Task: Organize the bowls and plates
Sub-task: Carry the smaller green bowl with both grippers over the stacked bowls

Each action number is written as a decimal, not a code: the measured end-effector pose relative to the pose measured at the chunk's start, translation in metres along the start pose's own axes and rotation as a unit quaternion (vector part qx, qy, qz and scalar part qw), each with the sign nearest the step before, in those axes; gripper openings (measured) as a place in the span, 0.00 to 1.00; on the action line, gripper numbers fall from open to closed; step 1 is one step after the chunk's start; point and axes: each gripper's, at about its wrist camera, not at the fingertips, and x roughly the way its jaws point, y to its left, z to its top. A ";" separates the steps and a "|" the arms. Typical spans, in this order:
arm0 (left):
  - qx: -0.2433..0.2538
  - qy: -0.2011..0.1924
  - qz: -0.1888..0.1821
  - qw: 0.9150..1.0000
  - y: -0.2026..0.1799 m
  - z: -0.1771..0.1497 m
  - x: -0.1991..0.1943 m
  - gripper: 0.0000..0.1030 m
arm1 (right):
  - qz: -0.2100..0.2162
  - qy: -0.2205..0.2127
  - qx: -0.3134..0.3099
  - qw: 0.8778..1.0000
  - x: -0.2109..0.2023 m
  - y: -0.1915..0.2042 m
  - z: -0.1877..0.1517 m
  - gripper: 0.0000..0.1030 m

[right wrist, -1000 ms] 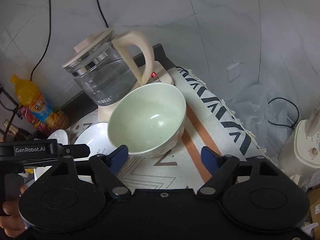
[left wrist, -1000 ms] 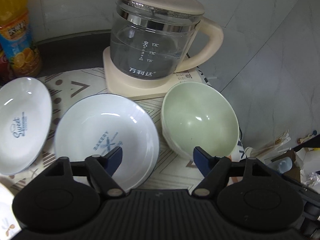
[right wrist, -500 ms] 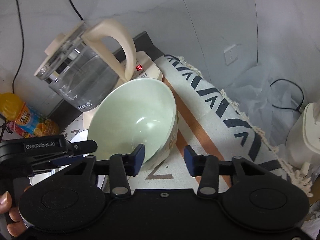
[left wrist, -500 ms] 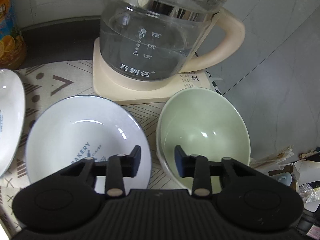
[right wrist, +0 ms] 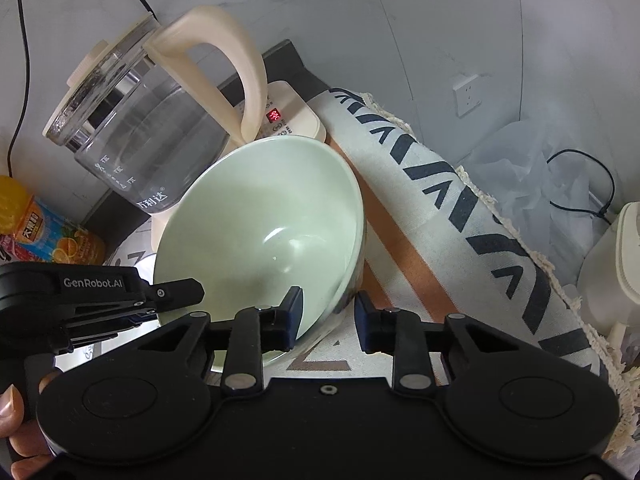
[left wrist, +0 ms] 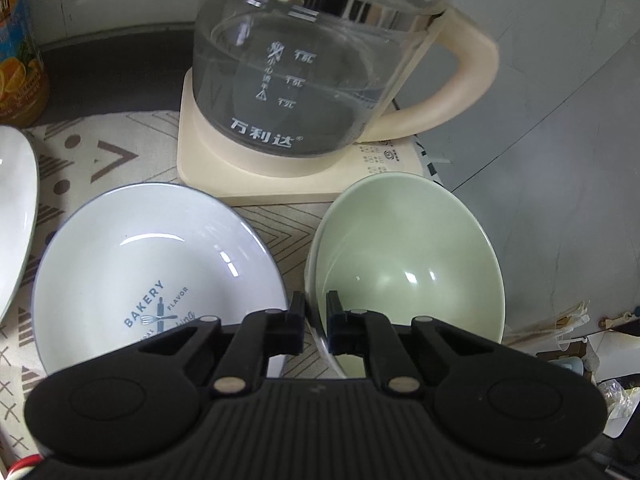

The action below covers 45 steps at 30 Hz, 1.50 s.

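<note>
A pale green bowl [left wrist: 408, 264] sits on the patterned cloth, right of a white "BAKERY" plate [left wrist: 160, 276]. My left gripper [left wrist: 315, 322] is shut on the green bowl's near left rim, one finger inside and one outside. In the right wrist view the same bowl [right wrist: 264, 236] fills the middle, and my right gripper [right wrist: 327, 312] is shut on its near right rim, left finger inside, right finger outside. The left gripper [right wrist: 176, 294] shows at the bowl's left edge there. A second white plate [left wrist: 14, 216] lies at the far left.
A glass kettle [left wrist: 316, 68] on a cream base stands just behind the bowl and plate. An orange juice bottle [left wrist: 18, 60] stands at the back left. The cloth's fringed edge [right wrist: 520, 232] drops off to the right, with a white appliance [right wrist: 616, 268] beyond.
Both grippers moved forward to the green bowl and closed from wide open onto its rim, left on the left side, right on the right side.
</note>
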 end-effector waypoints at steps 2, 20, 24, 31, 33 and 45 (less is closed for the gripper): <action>-0.006 -0.002 -0.004 1.000 0.001 -0.001 -0.005 0.08 | 0.000 -0.002 0.001 1.000 -0.003 0.000 0.000 0.26; -0.009 -0.039 -0.012 0.999 0.007 -0.019 -0.065 0.08 | 0.023 -0.056 -0.039 0.997 -0.056 0.021 -0.009 0.26; -0.016 -0.049 -0.013 0.999 0.015 -0.027 -0.082 0.09 | 0.026 -0.066 -0.052 0.996 -0.071 0.029 -0.012 0.26; -0.008 -0.073 -0.003 0.997 0.026 -0.040 -0.113 0.09 | 0.045 -0.076 -0.085 0.992 -0.092 0.049 -0.020 0.26; -0.010 -0.077 -0.002 0.997 0.031 -0.044 -0.121 0.09 | 0.049 -0.075 -0.095 0.991 -0.095 0.054 -0.023 0.26; -0.036 -0.092 0.009 0.995 0.056 -0.068 -0.152 0.10 | 0.070 -0.062 -0.132 0.987 -0.106 0.082 -0.049 0.26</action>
